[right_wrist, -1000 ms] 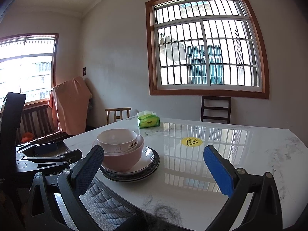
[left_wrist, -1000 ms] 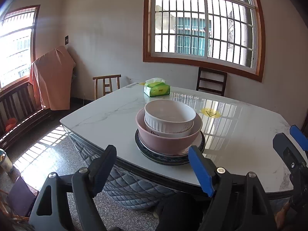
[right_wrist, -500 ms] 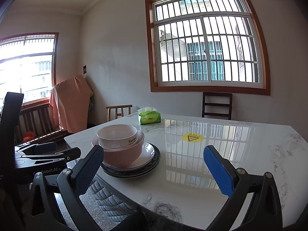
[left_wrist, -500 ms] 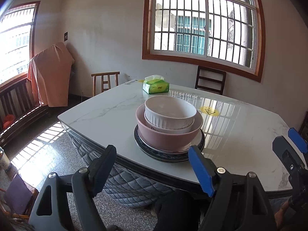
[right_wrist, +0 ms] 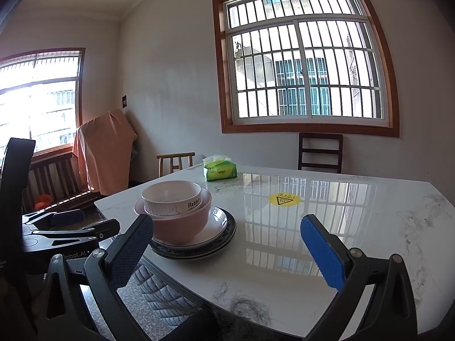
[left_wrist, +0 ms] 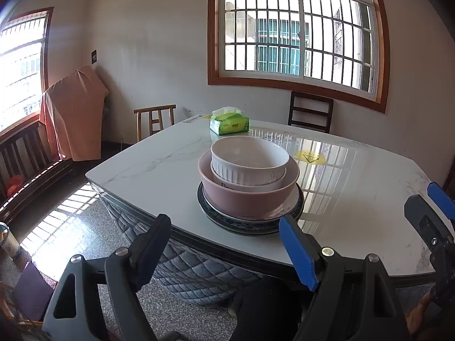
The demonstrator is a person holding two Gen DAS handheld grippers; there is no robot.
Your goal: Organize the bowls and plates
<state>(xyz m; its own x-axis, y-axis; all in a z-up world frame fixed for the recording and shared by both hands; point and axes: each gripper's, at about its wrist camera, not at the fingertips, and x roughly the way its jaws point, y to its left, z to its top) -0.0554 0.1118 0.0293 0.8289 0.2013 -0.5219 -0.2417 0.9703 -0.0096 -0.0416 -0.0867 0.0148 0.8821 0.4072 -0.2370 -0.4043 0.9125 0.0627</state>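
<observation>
The stack sits near the worktop's near-left corner: a white ribbed ceramic bowl (left_wrist: 249,159) nests on a second white bowl printed with black letters and a rabbit outline (right_wrist: 182,207), both inside a wide pink ceramic bowl (left_wrist: 247,199). Under them lie a shallow white plate (right_wrist: 217,224) and, at the bottom, a dark blue-rimmed plate (left_wrist: 250,224), which rests directly on the glossy white marble worktop (left_wrist: 355,213).

In my left wrist view the stack stands at twelve o'clock, just past my left gripper (left_wrist: 224,247), whose jaws are spread wide with nothing between them and touching nothing. In my right wrist view the stack lies at ten o'clock, and my right gripper (right_wrist: 227,251) is likewise released, its blue-padded fingers (right_wrist: 322,254) standing apart over bare marble with nothing in them.

Further out on the worktop, a green tissue pack (left_wrist: 229,123) sits at twelve o'clock beyond the stack near the far edge, and a round yellow warning sticker (left_wrist: 310,157) lies at two o'clock from the bowls. A light wooden chair (left_wrist: 155,120) and a dark wooden chair (left_wrist: 310,116) stand behind the worktop under a barred window (left_wrist: 295,31). An orange cloth-covered object (left_wrist: 74,119) leans at the left wall.
</observation>
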